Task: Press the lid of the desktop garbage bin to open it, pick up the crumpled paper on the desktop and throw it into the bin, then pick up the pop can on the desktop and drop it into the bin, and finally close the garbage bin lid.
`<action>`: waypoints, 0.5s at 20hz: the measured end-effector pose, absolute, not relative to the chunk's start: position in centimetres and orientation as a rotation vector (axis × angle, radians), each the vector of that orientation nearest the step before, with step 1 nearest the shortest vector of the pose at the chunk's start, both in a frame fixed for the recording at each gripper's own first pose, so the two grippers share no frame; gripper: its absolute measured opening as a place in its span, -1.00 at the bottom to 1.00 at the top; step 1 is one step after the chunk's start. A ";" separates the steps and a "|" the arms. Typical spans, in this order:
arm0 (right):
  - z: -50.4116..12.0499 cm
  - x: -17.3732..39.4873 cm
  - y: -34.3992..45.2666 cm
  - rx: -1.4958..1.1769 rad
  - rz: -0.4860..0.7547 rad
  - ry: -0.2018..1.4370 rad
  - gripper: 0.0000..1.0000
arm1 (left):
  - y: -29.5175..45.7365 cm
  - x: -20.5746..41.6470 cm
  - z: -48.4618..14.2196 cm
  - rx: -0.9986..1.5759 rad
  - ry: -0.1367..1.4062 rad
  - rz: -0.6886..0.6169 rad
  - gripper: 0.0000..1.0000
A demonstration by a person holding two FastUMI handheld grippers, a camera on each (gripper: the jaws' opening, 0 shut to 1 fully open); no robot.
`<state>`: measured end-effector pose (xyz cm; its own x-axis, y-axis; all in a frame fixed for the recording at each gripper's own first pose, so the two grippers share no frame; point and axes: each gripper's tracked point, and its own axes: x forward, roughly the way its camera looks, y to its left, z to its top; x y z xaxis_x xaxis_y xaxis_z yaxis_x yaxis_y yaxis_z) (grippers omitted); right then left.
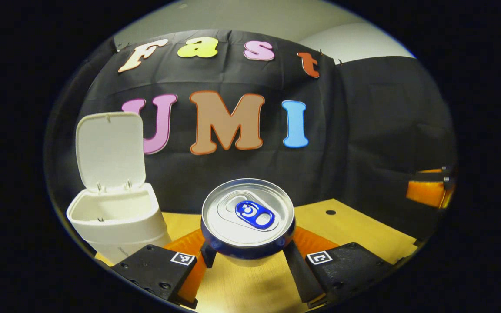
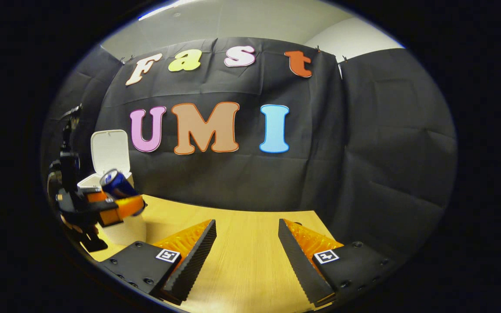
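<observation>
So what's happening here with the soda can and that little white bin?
A person is tidying a desk with two handheld grippers. The left gripper is shut on the pop can, holding it above the wooden table and near the white garbage bin, whose lid stands open. The right gripper is open and holds nothing, over the table. The can isn't in the bin yet.

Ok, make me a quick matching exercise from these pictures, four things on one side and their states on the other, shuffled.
Things:
1. bin lid
2. pop can
3. left gripper
4. right gripper

States:
A. fingers apart, holding nothing
B. held off the table, pull tab in view
C. standing raised, open
D. fingers closed on the can

Pairs: 1-C, 2-B, 3-D, 4-A
</observation>
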<state>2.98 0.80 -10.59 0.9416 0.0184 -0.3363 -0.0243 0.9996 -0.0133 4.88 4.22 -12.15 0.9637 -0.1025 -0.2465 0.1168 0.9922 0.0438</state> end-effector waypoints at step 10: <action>-10.6 4.2 0.7 0.015 0.068 0.294 0.92 | 10.6 8.7 -1.3 0.160 0.037 0.080 0.55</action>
<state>4.15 0.74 -10.64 0.9549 0.0690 -0.2888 -0.0646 0.9976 0.0249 8.74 10.59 -1.34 0.9962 0.0823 -0.0302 -0.0764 0.9841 0.1606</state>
